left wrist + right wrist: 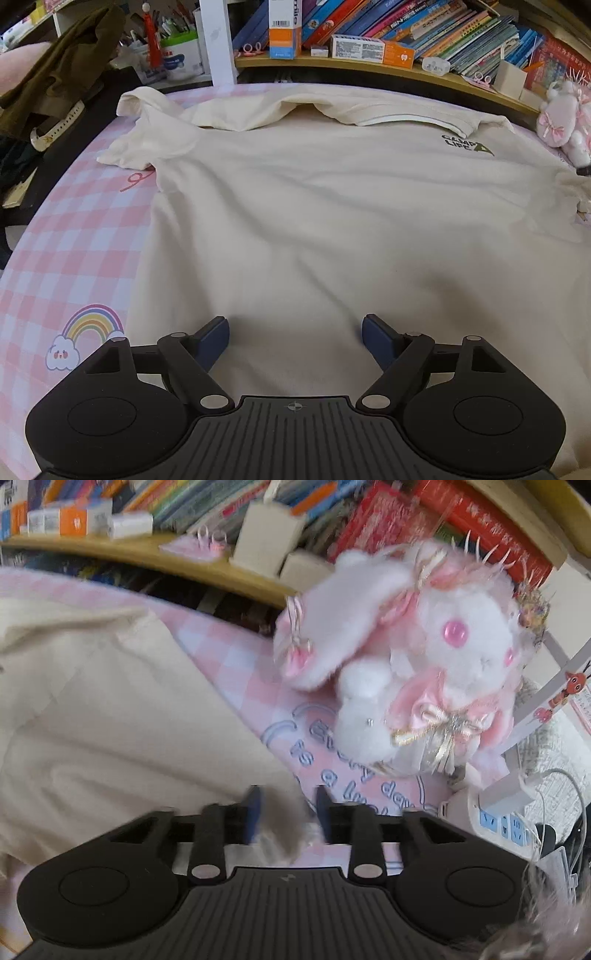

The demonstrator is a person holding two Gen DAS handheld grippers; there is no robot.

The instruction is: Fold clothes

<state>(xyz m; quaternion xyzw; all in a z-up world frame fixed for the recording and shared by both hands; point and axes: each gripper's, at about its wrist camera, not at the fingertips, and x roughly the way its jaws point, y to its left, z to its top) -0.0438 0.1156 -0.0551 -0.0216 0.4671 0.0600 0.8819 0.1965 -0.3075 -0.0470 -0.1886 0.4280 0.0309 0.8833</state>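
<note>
A cream T-shirt with a small dark chest logo lies spread on a pink checked sheet. Its collar and one sleeve are rumpled at the far side. My left gripper is open and empty, hovering over the shirt's near part. In the blurred right wrist view, my right gripper has its jaws partly closed around the corner of the shirt's sleeve edge; the shirt stretches to the left.
A pink and white plush rabbit sits on the sheet just ahead-right of the right gripper, also in the left wrist view. A bookshelf runs along the far edge. Dark clothes hang at left. A power strip lies at right.
</note>
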